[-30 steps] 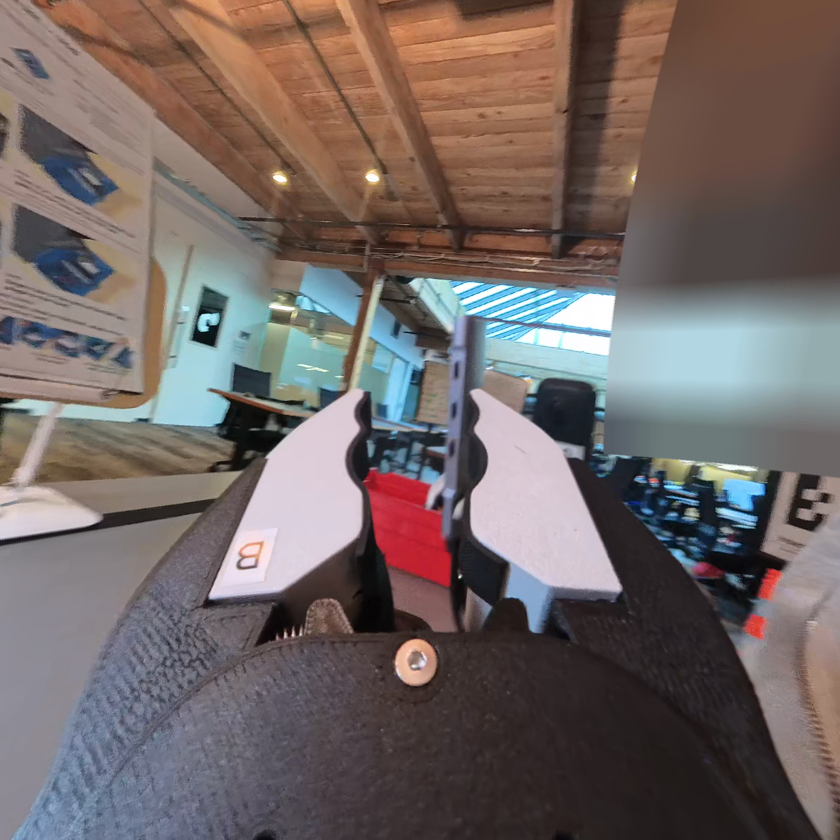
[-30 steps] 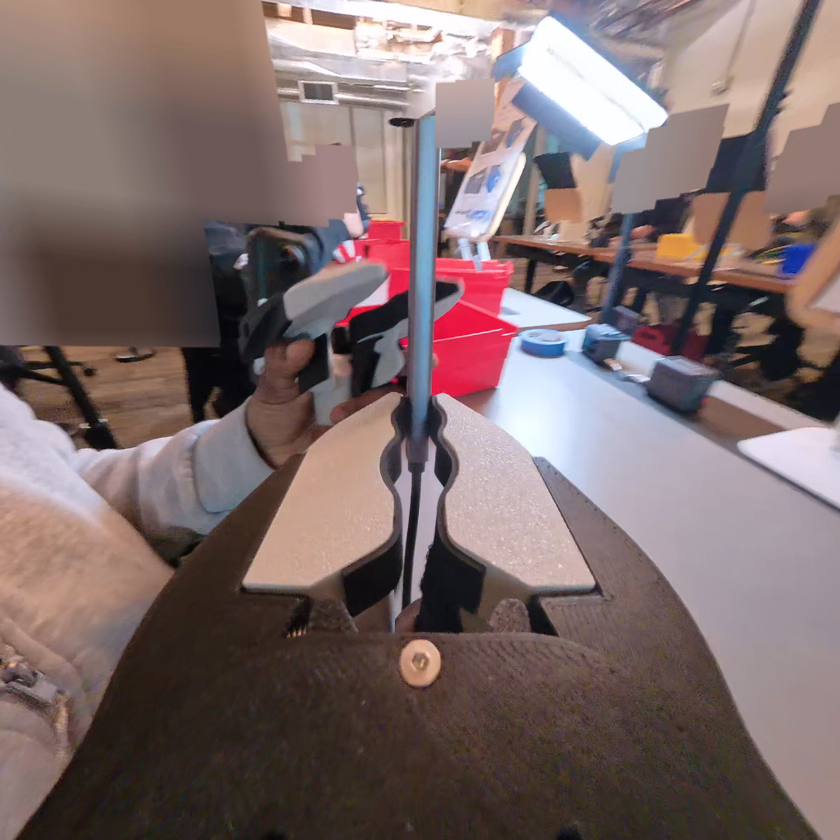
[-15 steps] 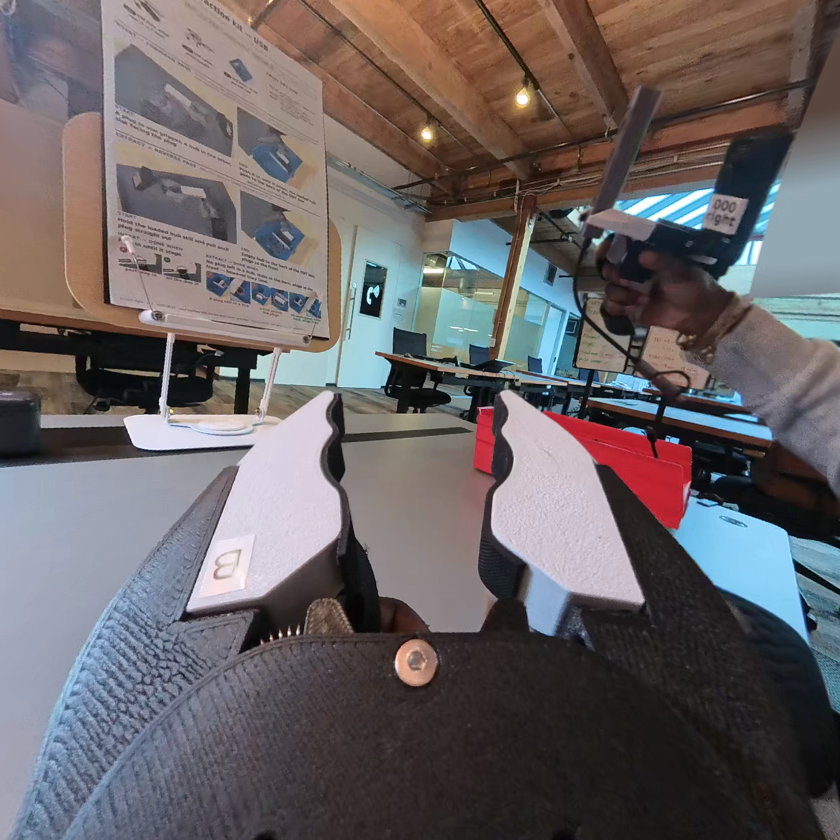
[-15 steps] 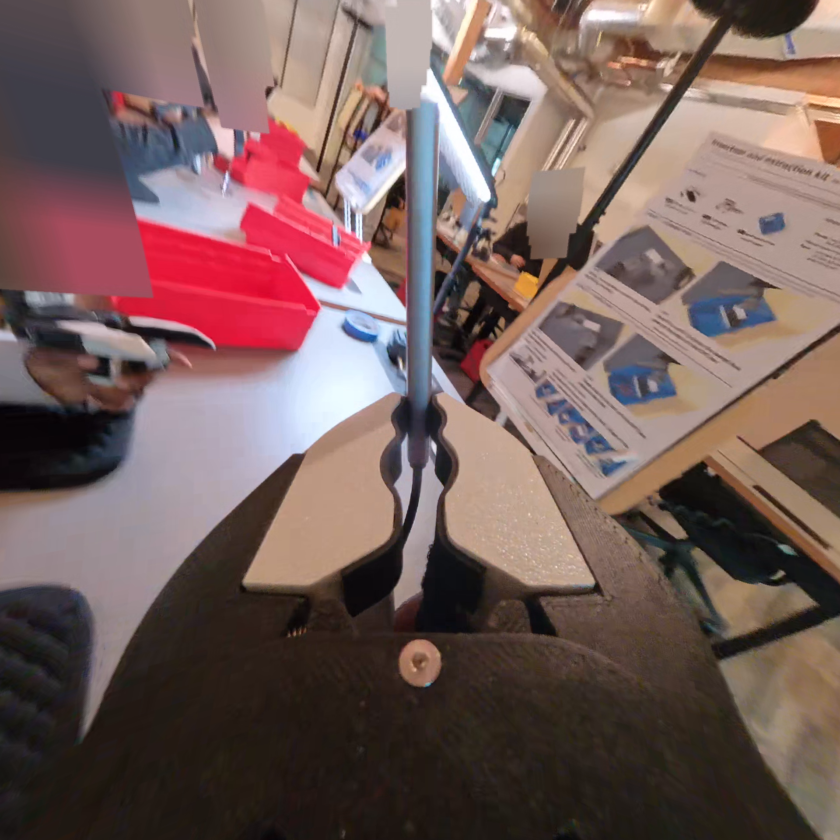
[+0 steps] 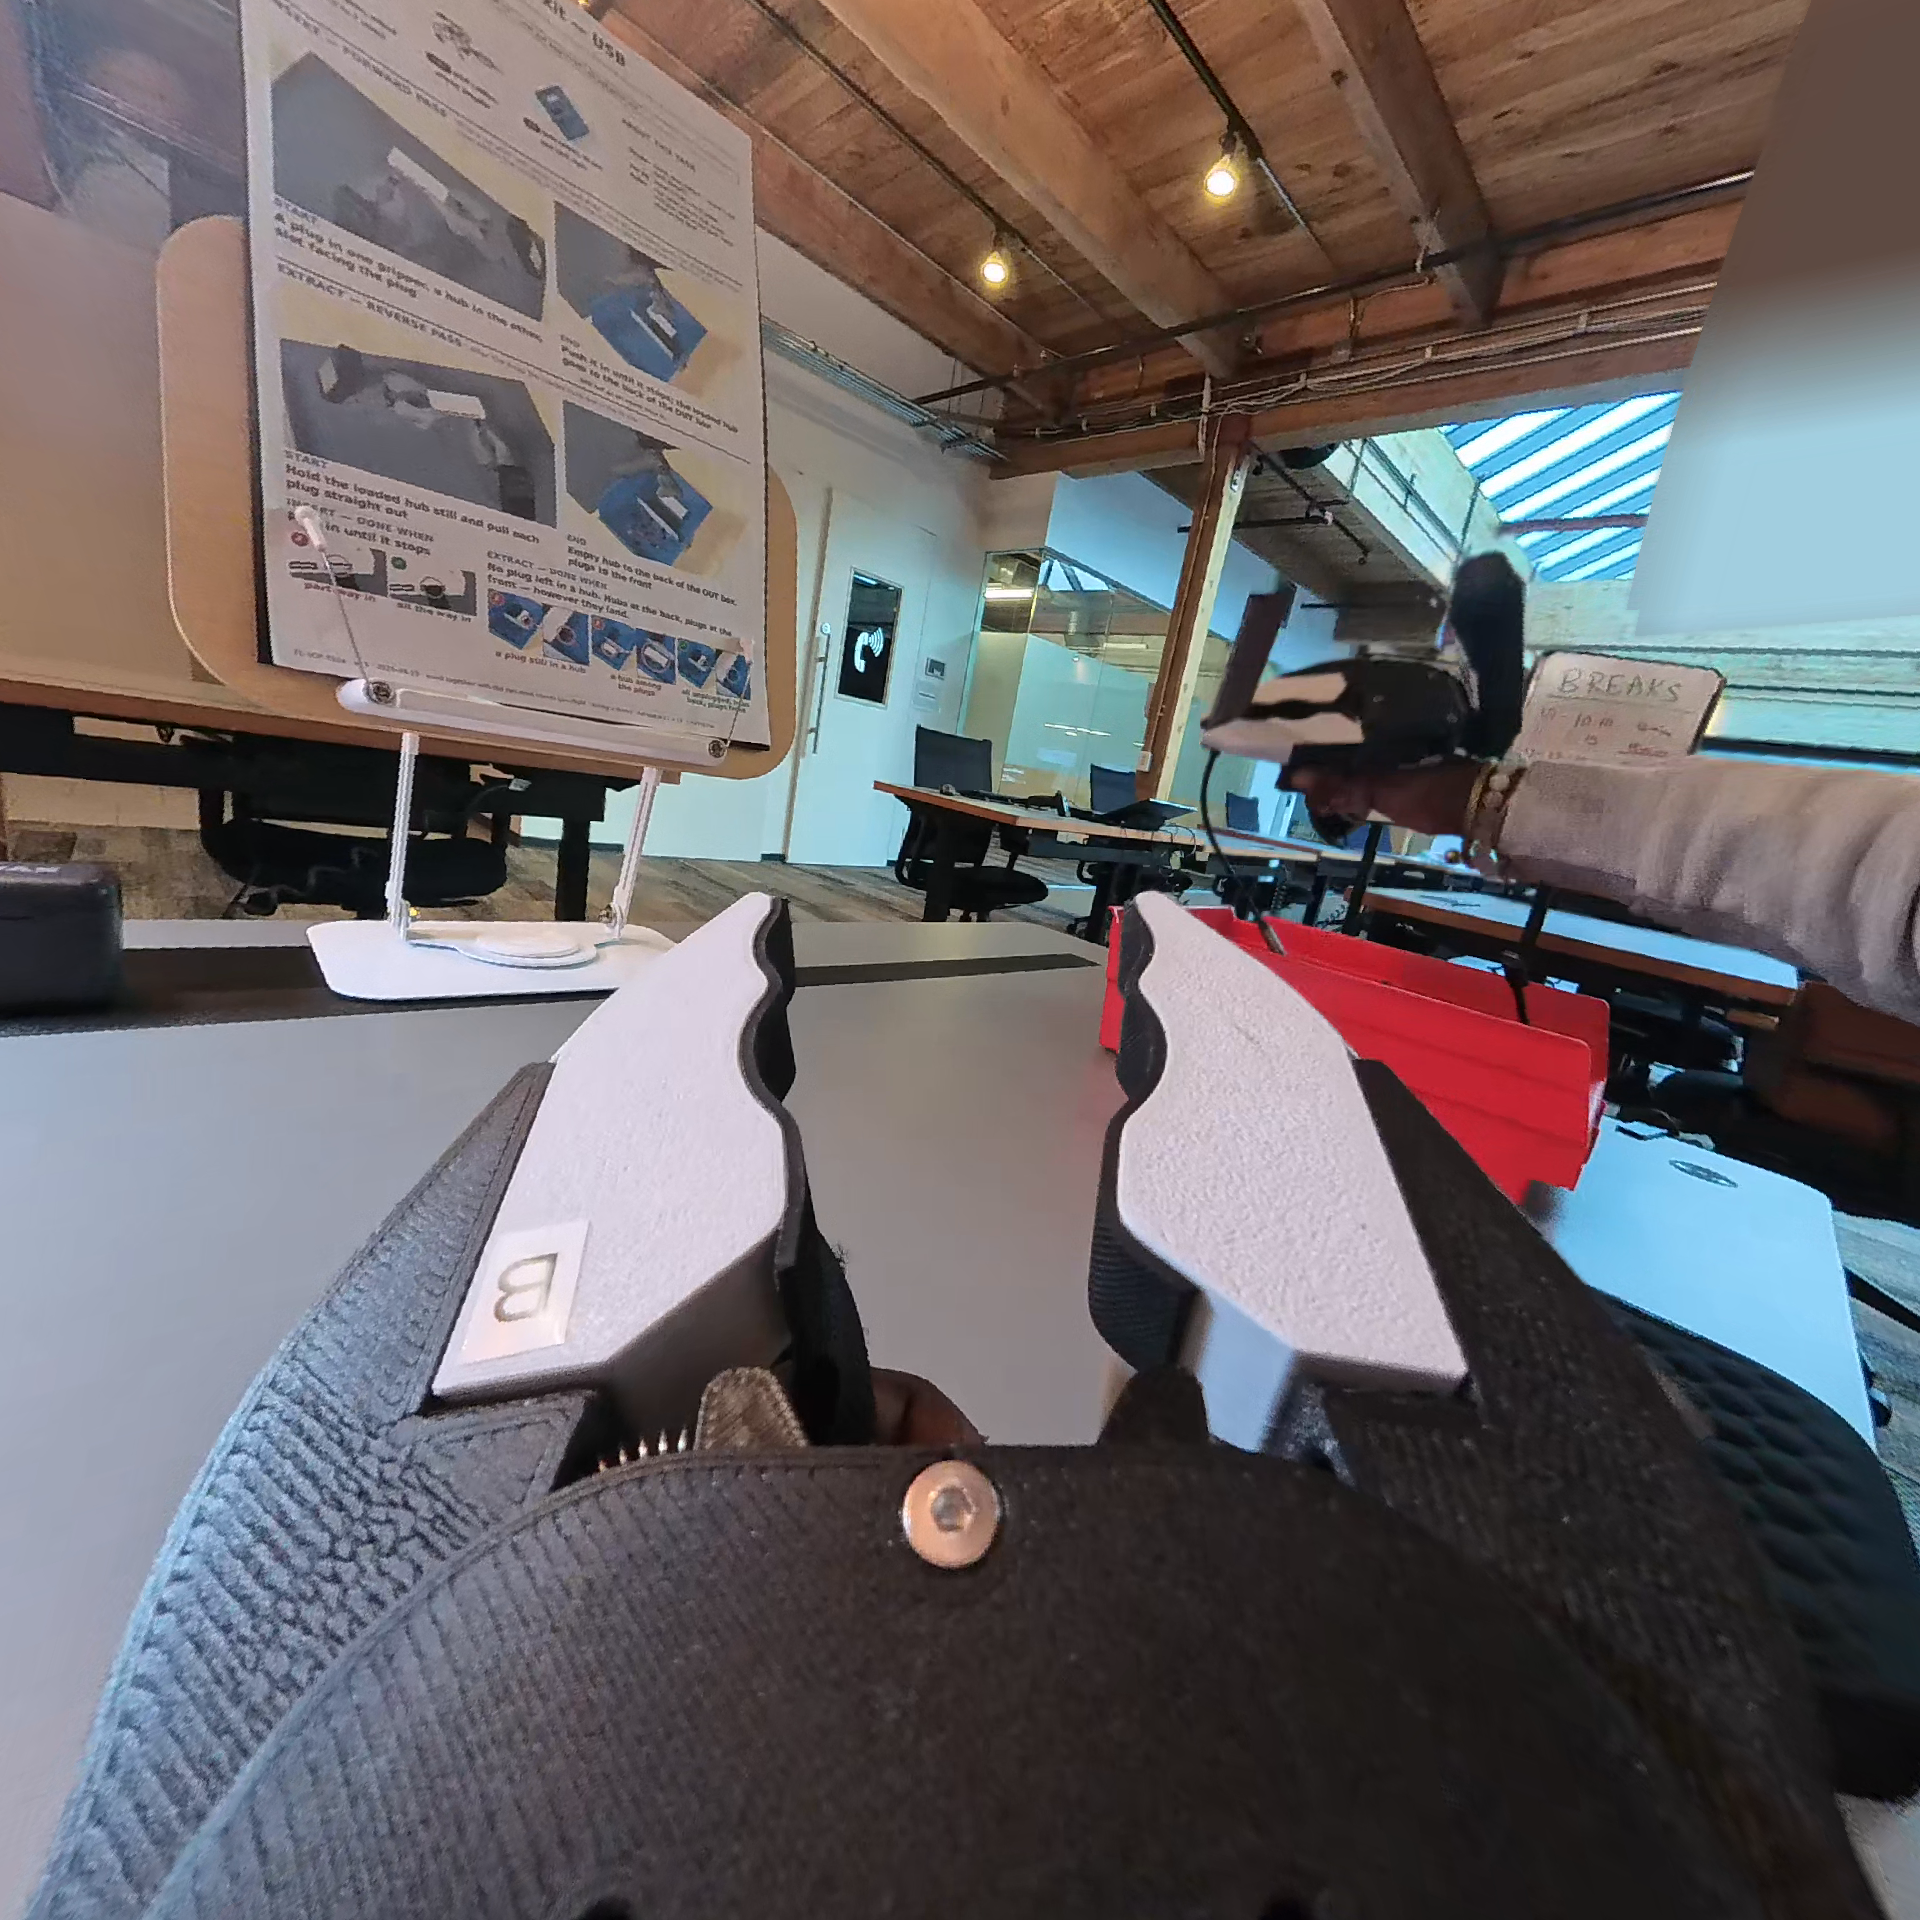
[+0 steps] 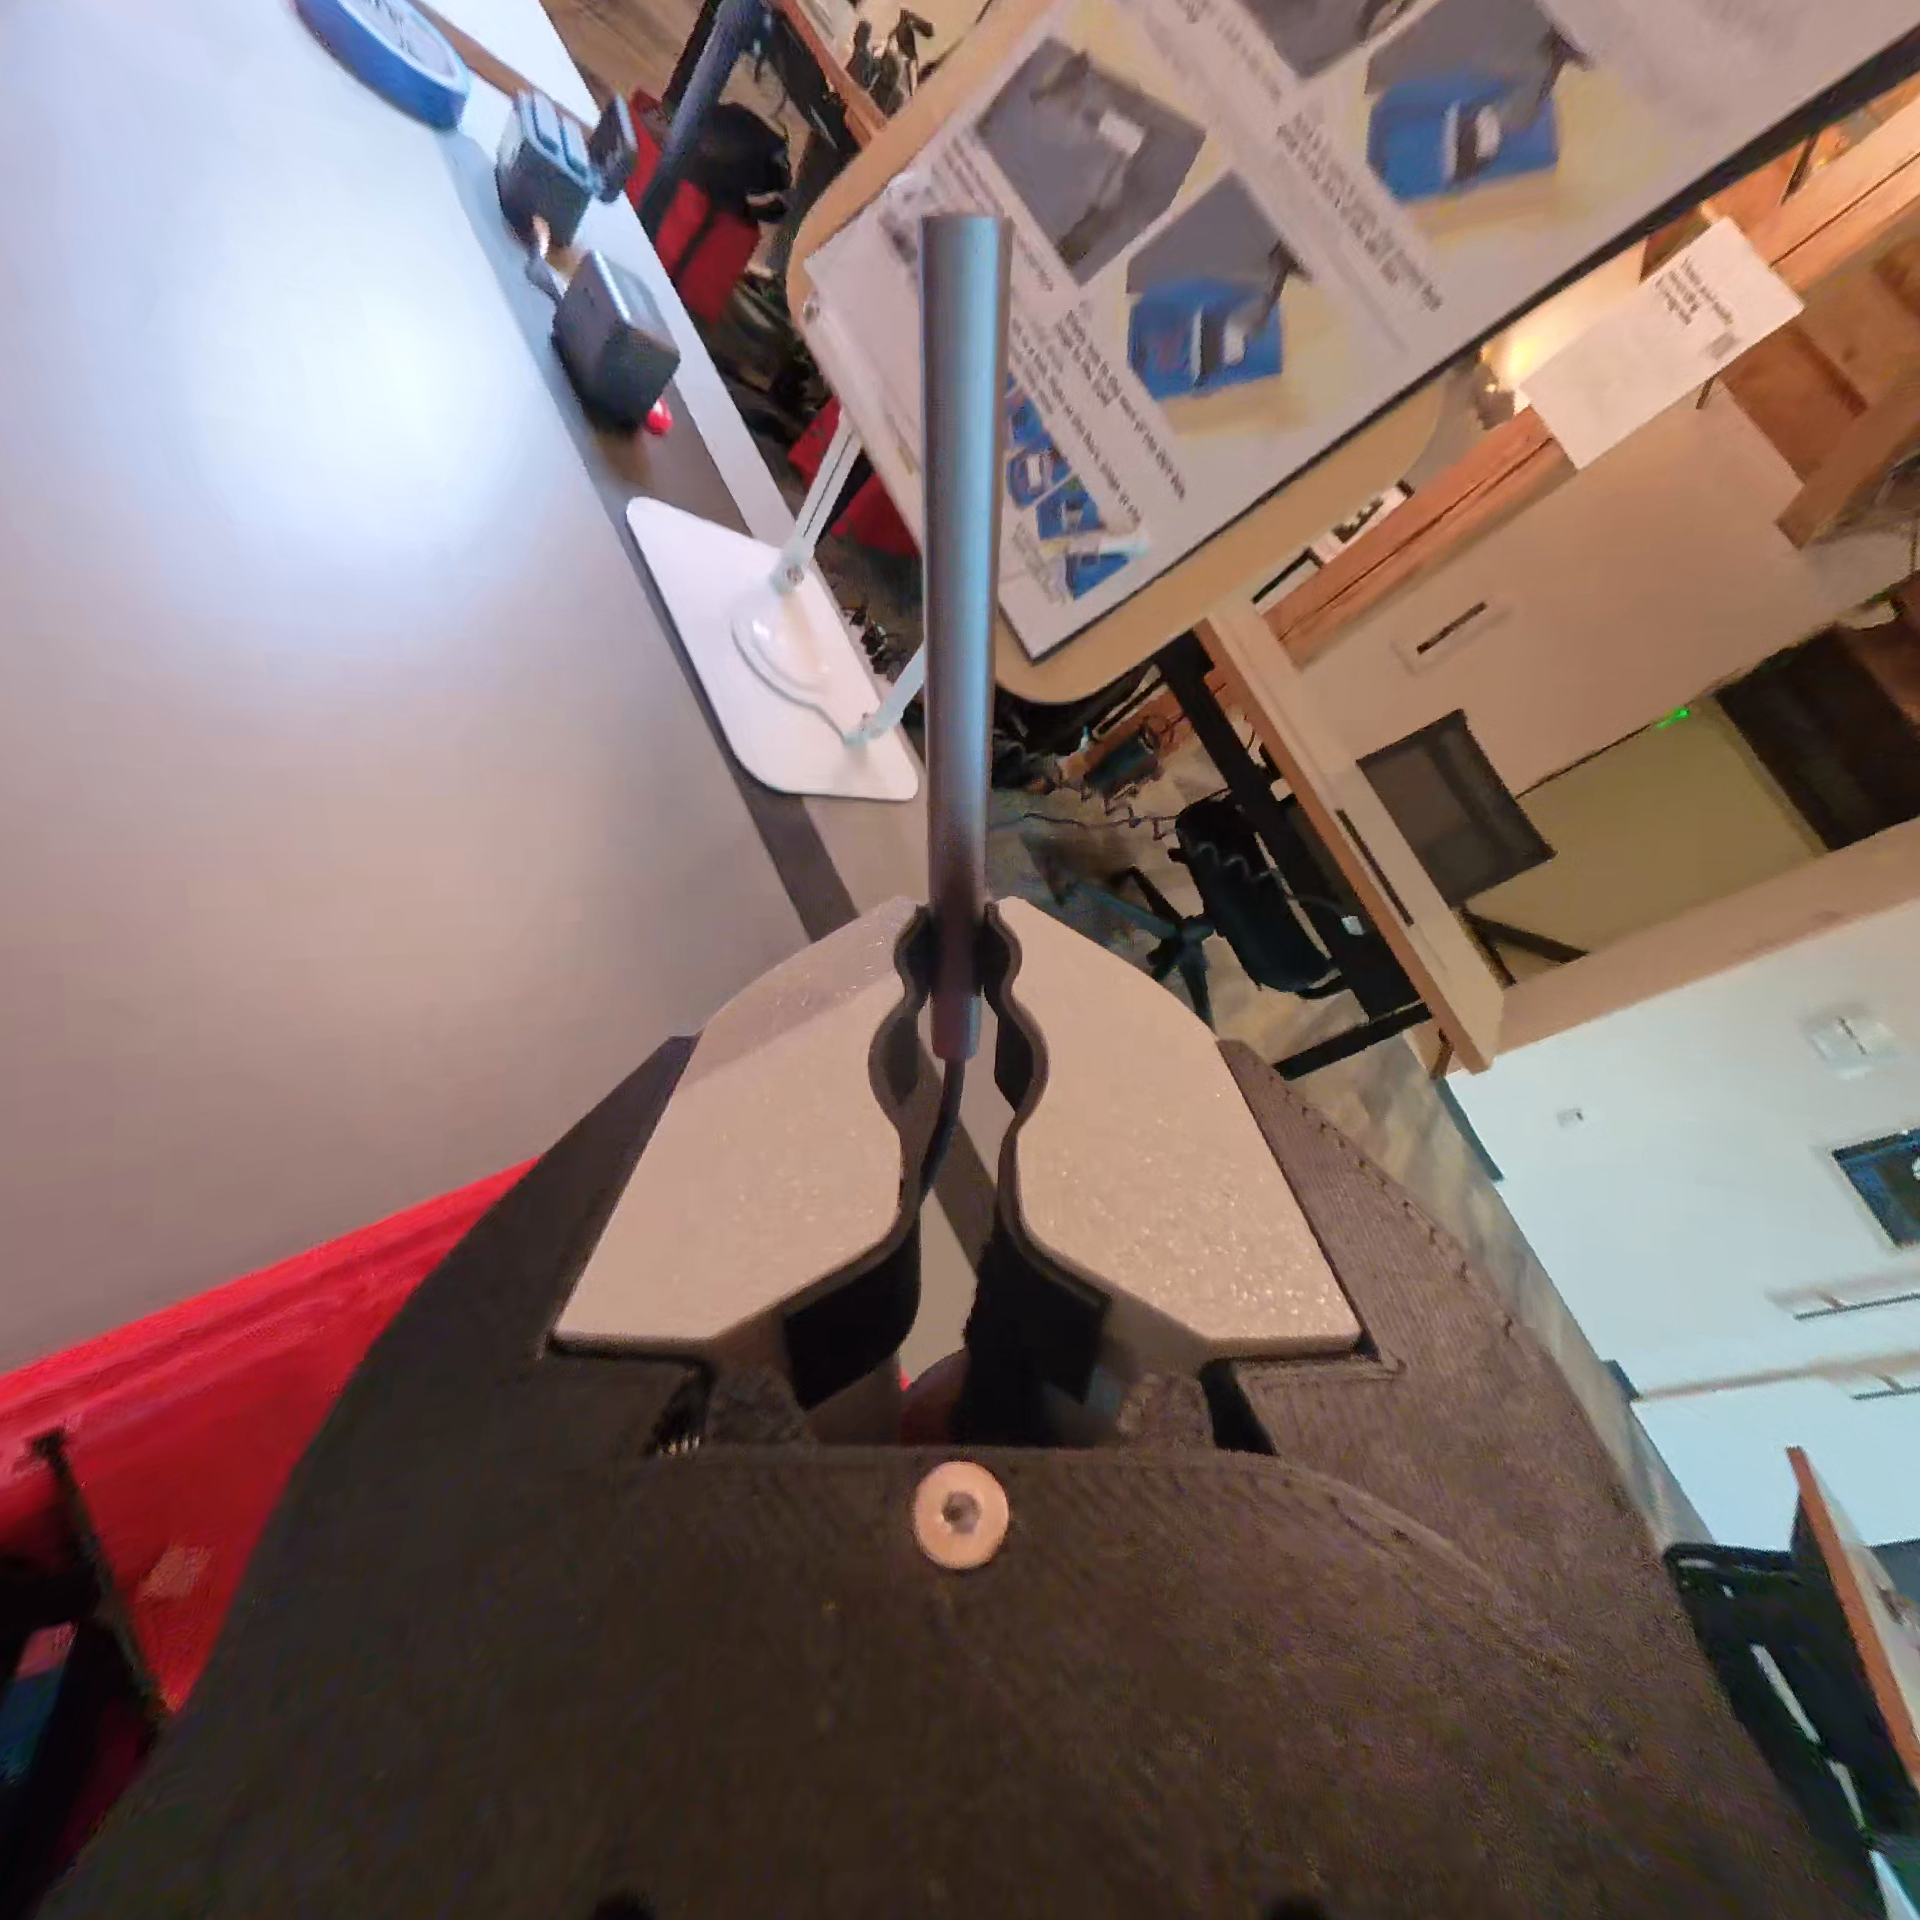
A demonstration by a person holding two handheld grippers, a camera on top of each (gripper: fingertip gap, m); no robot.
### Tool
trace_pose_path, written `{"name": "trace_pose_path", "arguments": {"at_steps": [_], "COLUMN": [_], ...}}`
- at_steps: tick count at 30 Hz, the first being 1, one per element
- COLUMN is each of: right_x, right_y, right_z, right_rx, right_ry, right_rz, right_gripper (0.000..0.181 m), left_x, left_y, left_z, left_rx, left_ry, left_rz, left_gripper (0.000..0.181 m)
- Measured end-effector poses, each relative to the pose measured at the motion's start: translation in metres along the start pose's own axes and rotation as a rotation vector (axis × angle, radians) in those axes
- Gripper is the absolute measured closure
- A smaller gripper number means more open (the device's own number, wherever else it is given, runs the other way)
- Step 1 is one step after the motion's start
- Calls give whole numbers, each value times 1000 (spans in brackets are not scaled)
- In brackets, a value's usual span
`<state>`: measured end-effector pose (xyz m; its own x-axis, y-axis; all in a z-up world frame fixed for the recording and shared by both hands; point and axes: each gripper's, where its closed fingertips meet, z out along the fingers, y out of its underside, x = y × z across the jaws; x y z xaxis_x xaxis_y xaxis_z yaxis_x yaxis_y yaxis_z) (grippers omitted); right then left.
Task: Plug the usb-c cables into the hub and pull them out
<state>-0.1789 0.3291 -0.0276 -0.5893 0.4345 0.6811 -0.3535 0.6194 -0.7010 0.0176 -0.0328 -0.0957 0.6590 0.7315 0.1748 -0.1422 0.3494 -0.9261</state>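
Observation:
The hub is a slim grey metal bar. My right gripper is shut on its near end, and the hub sticks straight out ahead of the fingers. Its thin black cable runs back between the jaws. In the left wrist view the right gripper is held up at the far right over a red bin, with the hub pointing up and the cable hanging toward the bin. My left gripper is open and empty, low over the grey table.
An instruction sheet on a white stand is at the table's far edge, also in the right wrist view. A black case sits far left. A blue tape roll and black boxes lie along the table edge. The left gripper's tips are roughly 45 centimetres from the right gripper's.
The left gripper has let go of the hub, opened and dropped toward the table. The right gripper has carried the hub off to the right over the red bin and rolled sideways.

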Motion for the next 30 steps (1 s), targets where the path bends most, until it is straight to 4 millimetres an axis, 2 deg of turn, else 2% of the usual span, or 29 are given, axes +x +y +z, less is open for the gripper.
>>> {"name": "trace_pose_path", "arguments": {"at_steps": [5,8,10,18,21,26,30], "right_x": [-20,-38,-43,-59,-72,-83,-83], "right_y": [42,78,102,181,189,200,182], "right_z": [-8,-18,-27,-55,-50,-49,-44], "right_rx": [-102,-283,-414,-863,-903,-977,-918], "right_ry": [-56,-161,-212,-421,-480,-541,-527], "right_rz": [-48,-139,-197,-179,-127,-111,18], "right_gripper": [172,171,171,172,172,166,142], "left_x": [0,0,0,1,3,6,9], "left_y": [2,3,4,4,1,3,3], "left_z": [1,1,2,1,0,1,2], "left_rx": [-14,-18,-21,-21,-6,-17,-15], "left_ry": [-7,-9,-8,-10,0,20,44], "left_rz": [19,21,23,43,50,59,50], "left_gripper": [122,122,122,124,123,122,120]}}
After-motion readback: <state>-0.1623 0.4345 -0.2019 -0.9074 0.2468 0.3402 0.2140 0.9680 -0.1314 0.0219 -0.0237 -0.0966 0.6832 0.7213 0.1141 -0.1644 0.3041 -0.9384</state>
